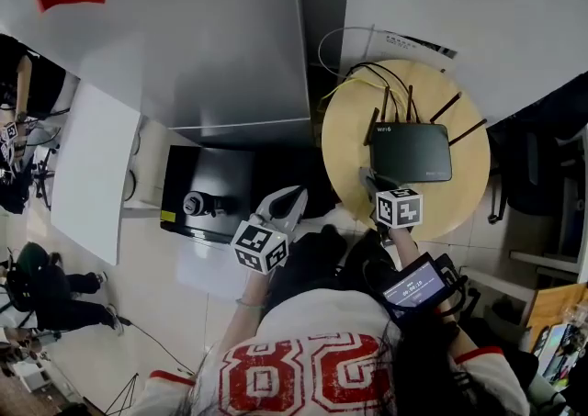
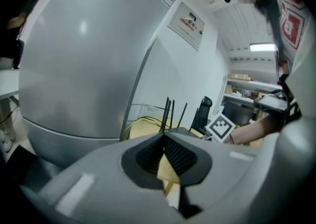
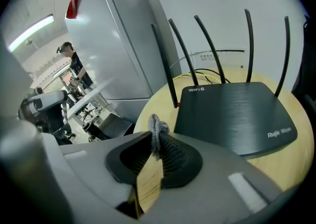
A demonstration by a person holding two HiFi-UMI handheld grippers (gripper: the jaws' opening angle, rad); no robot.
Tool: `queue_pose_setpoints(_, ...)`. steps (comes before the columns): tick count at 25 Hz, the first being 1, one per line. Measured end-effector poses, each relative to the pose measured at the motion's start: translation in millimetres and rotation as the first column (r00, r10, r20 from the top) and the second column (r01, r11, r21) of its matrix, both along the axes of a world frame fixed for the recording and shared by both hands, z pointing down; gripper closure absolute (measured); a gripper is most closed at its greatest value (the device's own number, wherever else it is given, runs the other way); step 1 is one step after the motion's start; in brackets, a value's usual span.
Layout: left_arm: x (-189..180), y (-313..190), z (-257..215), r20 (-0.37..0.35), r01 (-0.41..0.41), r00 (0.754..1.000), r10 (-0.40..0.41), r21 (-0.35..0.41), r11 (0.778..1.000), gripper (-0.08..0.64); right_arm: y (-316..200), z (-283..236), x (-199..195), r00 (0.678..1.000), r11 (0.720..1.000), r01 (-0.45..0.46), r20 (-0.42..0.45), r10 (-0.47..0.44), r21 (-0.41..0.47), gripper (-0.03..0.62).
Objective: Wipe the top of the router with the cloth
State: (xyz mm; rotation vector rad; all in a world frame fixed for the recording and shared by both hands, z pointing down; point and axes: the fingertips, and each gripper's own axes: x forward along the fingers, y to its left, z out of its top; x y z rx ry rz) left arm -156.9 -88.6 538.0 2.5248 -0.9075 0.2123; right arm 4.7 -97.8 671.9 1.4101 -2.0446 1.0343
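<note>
The router [image 3: 232, 114] lies mid-table, antennas along its far edge. Nothing touches its top, so the whole wipe looks still to do (my reading). The right gripper [image 3: 157, 141] is clamped on a grey cloth [image 3: 158, 130] near the table's [image 1: 473, 189] near-left edge, just short of the router. Only that gripper's own view shows the cloth. The left gripper [image 2: 164, 141], tips together on nothing, hangs beyond the table's left edge.
</note>
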Motion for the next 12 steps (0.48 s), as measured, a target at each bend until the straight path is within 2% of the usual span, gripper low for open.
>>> queue_pose_setpoints(6, 21, 21, 6, -0.007, -0.069, 0.998, 0.069, -0.017, 0.997, 0.565, 27, -15, 8, 0.997, 0.997, -0.066, 0.031, 0.064, 0.045, 0.549)
queue_pose_setpoints(12, 65, 45, 0, -0.016, -0.182, 0.983, 0.182, 0.002, 0.983, 0.565, 78, -22, 28, 0.983, 0.984, -0.168, 0.081, 0.163, 0.065, 0.549)
